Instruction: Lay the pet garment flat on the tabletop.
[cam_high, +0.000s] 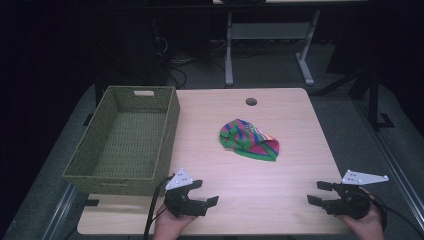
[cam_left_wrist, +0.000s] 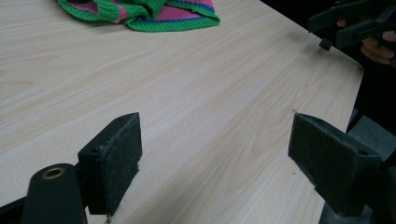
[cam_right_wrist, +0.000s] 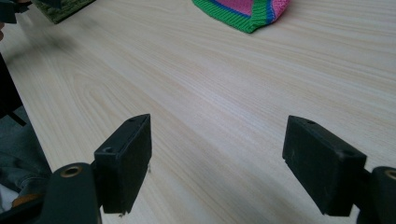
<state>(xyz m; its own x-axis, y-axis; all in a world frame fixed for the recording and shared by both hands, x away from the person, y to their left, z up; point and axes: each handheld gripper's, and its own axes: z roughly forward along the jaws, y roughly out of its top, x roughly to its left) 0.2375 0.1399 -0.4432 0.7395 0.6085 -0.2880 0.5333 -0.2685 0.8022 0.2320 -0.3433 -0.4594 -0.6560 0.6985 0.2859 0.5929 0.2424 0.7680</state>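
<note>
The knitted cloth (cam_high: 249, 140) lies crumpled in a loose heap near the middle of the table (cam_high: 280, 200), its green border and pink, blue and orange stripes bunched over one another. Nothing touches it. In the left gripper view its green edge (cam_left_wrist: 154, 14) sits at the far end of bare wood, and in the right gripper view a corner of it (cam_right_wrist: 247, 11) lies likewise well ahead of the jaws.

To its left, along the table's left edge, stands a green woven basket (cam_high: 167, 130), with nothing visible inside, though the near wall hides part of its floor.

The left gripper (cam_high: 206, 193) hangs at the near edge of the table, jaws spread wide with only table between them. The right gripper (cam_high: 320, 192) sits at the near right corner, also spread and holding nothing. Both are well apart from the cloth and point roughly toward each other.

As a judgement, the work has not begun: the cloth is unhandled and the basket has taken nothing in. If the cloth is meant for the basket, everything is left: reaching in, taking hold, perhaps folding, and carrying it over the basket's rim.
</note>
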